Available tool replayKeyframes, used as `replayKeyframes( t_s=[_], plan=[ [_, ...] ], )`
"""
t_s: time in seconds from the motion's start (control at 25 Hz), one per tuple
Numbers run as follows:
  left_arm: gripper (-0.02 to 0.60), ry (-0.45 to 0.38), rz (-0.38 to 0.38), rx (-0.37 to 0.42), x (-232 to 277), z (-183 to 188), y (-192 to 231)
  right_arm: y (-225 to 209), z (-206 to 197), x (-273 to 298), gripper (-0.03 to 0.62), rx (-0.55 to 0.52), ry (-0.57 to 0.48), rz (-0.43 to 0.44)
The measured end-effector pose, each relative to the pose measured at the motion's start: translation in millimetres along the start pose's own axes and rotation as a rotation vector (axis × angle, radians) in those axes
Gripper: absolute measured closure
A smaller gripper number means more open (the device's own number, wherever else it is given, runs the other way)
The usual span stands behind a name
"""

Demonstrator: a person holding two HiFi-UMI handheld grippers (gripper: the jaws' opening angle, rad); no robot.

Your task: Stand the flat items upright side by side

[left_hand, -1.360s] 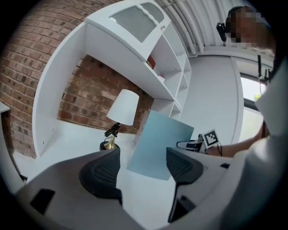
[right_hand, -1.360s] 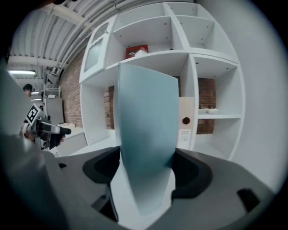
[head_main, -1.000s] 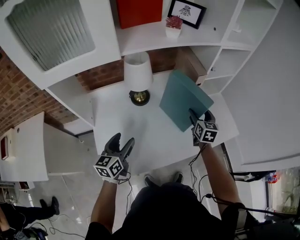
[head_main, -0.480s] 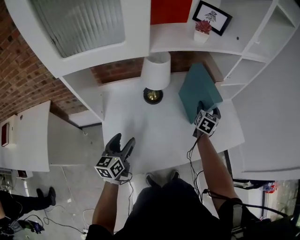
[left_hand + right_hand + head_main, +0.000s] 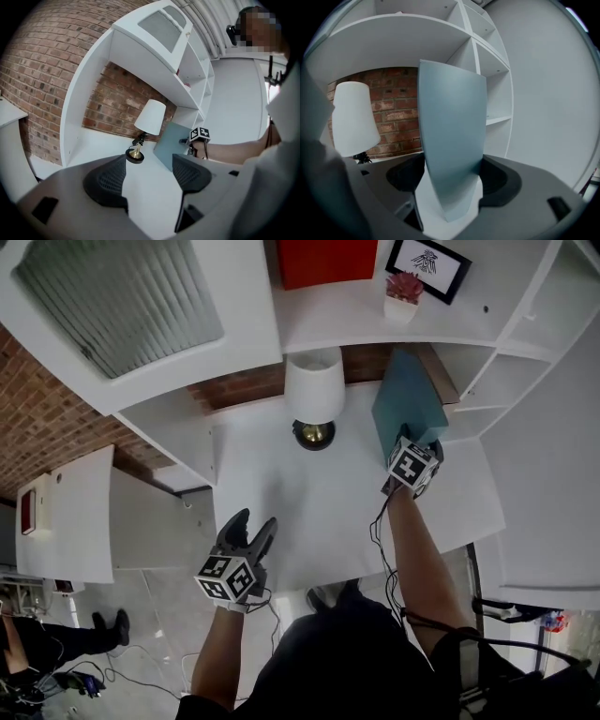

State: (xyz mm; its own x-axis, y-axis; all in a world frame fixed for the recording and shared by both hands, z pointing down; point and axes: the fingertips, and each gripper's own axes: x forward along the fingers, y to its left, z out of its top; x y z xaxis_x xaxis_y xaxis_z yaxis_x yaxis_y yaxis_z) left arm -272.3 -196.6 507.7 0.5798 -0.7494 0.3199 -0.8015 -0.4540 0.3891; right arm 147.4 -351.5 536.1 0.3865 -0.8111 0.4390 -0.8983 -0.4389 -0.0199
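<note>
My right gripper (image 5: 417, 440) is shut on the lower edge of a flat teal book (image 5: 405, 399), which it holds on edge at the back right of the white desk (image 5: 309, 507). In the right gripper view the teal book (image 5: 450, 136) rises steeply between both jaws. A brown flat item (image 5: 439, 373) stands on edge just behind it, against the shelf unit. My left gripper (image 5: 253, 521) hovers open and empty over the desk's front left edge. The left gripper view shows the book (image 5: 169, 144) and the right gripper's marker cube (image 5: 199, 134) far ahead.
A white-shaded lamp (image 5: 314, 388) with a brass base stands at the desk's back middle, left of the book. On the shelf above are a red box (image 5: 323, 261), a small potted plant (image 5: 403, 292) and a framed picture (image 5: 428, 266). White shelf compartments (image 5: 487, 381) flank the right.
The right gripper has swung the teal book from a slanted lie to nearly upright and carried it back and right toward the shelf unit. The left gripper stays open in the same place.
</note>
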Motion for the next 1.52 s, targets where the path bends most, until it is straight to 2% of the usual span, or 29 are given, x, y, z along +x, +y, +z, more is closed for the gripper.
replayKeyframes(
  t_s=[0.28, 0.56, 0.72, 0.88, 0.92, 1.0, 1.08, 1.16, 1.28, 1.52],
  plan=[
    [0.279, 0.007, 0.058, -0.049, 13.4, 2.7, 7.9, 9.7, 10.9, 36.8, 0.23, 0.076, 0.019, 0.001],
    [0.281, 0.033, 0.079, -0.099, 21.7, -7.0, 16.3, 15.2, 10.0, 44.1, 0.198, 0.098, 0.019, -0.029],
    [0.282, 0.042, 0.054, -0.107, 32.5, -12.0, 9.7, 17.5, 6.2, 40.2, 0.187, 0.066, 0.044, 0.038],
    [0.282, 0.048, 0.012, -0.113, 50.1, -17.4, -2.4, 12.5, -15.3, 23.0, 0.192, -0.034, 0.076, 0.109],
    [0.284, 0.051, 0.0, -0.113, 54.8, -18.5, -6.5, 11.7, -22.3, 16.7, 0.207, -0.064, 0.087, 0.129],
    [0.284, 0.058, -0.021, -0.11, 63.7, -20.0, -15.1, 12.7, -37.7, 6.3, 0.308, -0.101, 0.119, 0.177],
    [0.285, 0.057, -0.038, -0.106, 70.6, -19.6, -23.8, 17.9, -51.5, 1.1, 0.402, -0.091, 0.155, 0.236],
    [0.285, 0.053, -0.05, -0.104, 73.3, -17.7, -32.0, 26.0, -57.2, 0.5, 0.411, -0.075, 0.171, 0.287],
    [0.285, 0.052, -0.049, -0.093, 69.6, -15.2, -39.5, 32.3, -51.7, 7.1, 0.41, -0.107, 0.159, 0.299],
    [0.285, 0.047, 0.01, -0.076, 54.0, -18.2, -31.5, 39.7, -45.7, 20.6, 0.41, -0.141, 0.15, 0.322]
  ],
)
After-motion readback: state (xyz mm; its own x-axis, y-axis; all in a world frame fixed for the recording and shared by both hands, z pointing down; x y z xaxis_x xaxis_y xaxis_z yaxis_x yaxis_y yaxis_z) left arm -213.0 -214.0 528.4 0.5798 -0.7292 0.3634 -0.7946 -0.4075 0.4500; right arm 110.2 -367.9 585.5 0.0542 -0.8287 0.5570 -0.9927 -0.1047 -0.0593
